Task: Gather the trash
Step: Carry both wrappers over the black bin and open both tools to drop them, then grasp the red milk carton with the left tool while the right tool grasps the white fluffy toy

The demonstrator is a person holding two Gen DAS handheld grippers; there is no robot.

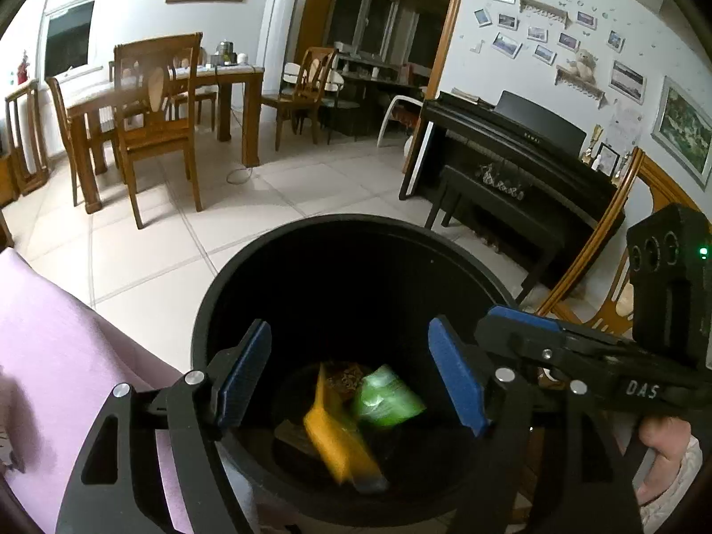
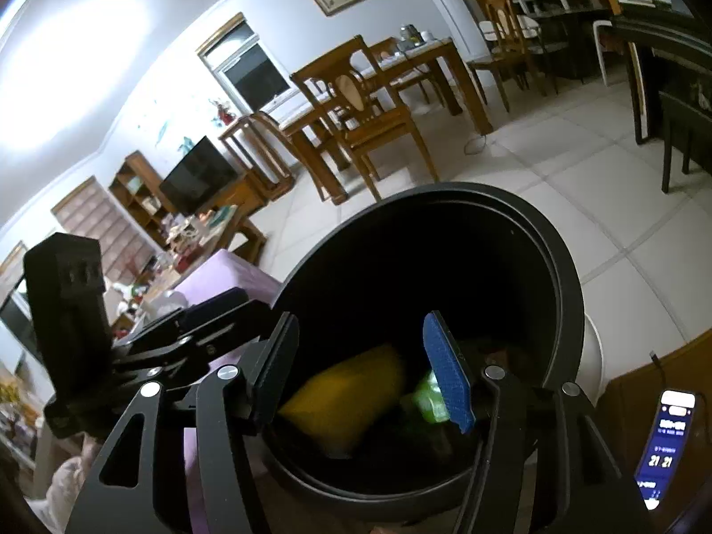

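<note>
**Two packets below two spread grippers, both inside the bin**

Two grippers hung over the mouth of the black bin (image 1: 445, 240), and both stood spread with nothing between the pads.

In the left wrist view, the left gripper (image 1: 351, 371) pointed down into the bin. Its jaws were apart, blue pads clear of everything. Directly beyond the gap, toward 12 o'clock from the tips and lower down, lay the yellow packet (image 1: 338, 440), blurred, its long axis running from about 11 o'clock to 5 o'clock. Just beside it at 2 o'clock sat the green packet (image 1: 387, 396), also blurred. The blur suggested both were falling or settling; I could not tell which.

At 3 o'clock in that view the right gripper (image 1: 525, 320) reached over the bin's rim, with a hand (image 1: 667, 449) on its handle.

In the right wrist view, the right gripper (image 2: 360, 369) was likewise spread and empty. The yellow packet (image 2: 351, 396) showed between its fingers and deeper in the bin; the green packet (image 2: 422, 400) lay partly behind the pad at 3 o'clock. A lit phone (image 2: 667, 440) lay at 4 o'clock, outside the bin.

Both packets seemed delivered, so neither hand was nearer to a remaining job; the next move likely called for lifting both grippers straight out, clear of the rim.
</note>
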